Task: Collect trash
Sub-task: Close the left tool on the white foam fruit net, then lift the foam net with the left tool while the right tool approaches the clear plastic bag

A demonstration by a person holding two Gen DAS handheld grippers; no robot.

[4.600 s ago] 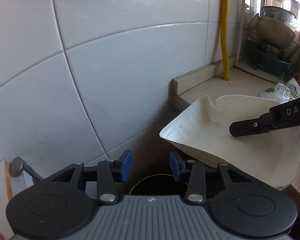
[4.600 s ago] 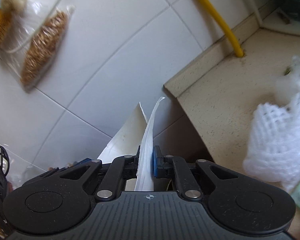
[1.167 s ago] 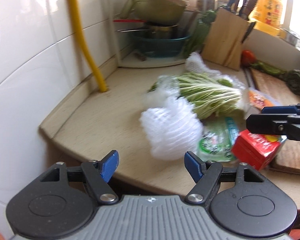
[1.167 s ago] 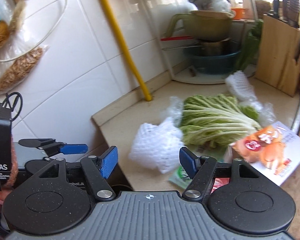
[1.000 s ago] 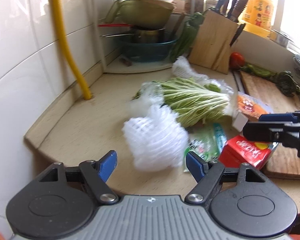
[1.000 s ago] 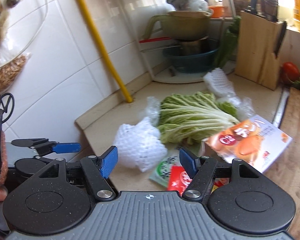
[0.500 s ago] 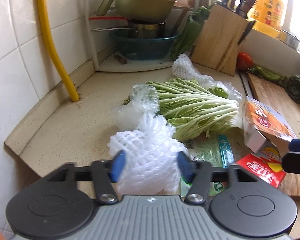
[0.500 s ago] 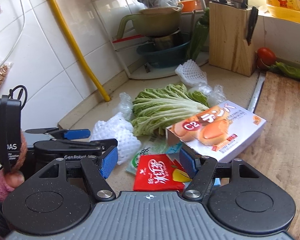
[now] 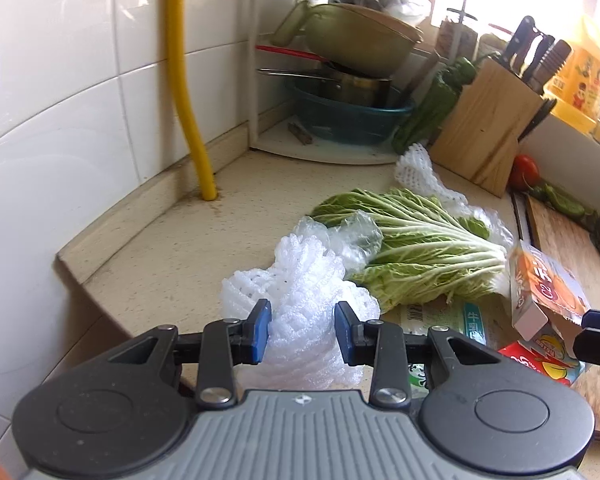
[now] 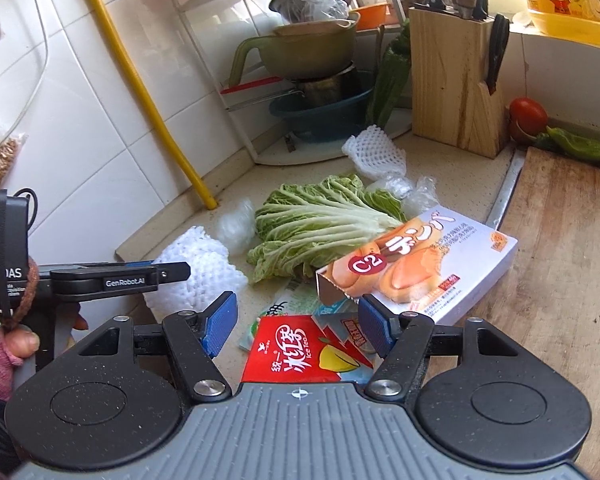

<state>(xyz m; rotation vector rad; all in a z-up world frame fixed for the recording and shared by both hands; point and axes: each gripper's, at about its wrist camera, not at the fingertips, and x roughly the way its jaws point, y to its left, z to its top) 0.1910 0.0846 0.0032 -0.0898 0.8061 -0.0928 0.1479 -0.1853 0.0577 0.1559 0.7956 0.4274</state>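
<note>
A white foam net (image 9: 300,280) lies near the counter's front corner. My left gripper (image 9: 302,328) has it between its blue pads, and the jaws are closing on it, squeezing the foam. The right wrist view shows that gripper (image 10: 172,270) from the side, at the foam net (image 10: 204,264). My right gripper (image 10: 298,320) hangs open over a red ice tea carton (image 10: 296,350), not touching it. A green packet (image 9: 452,320) and an orange-printed box (image 10: 416,264) lie beside the carton.
A napa cabbage (image 9: 416,244) in clear wrap lies mid-counter, with a second foam net (image 10: 374,152) behind it. A knife block (image 10: 456,80), a rack of pots (image 9: 352,80) and a yellow pipe (image 9: 188,112) stand at the back. A wooden cutting board (image 10: 564,264) is on the right.
My left gripper moved in over the foam net and its jaws narrowed from wide apart to pressing the foam. My right gripper came over the red carton and kept its jaws wide.
</note>
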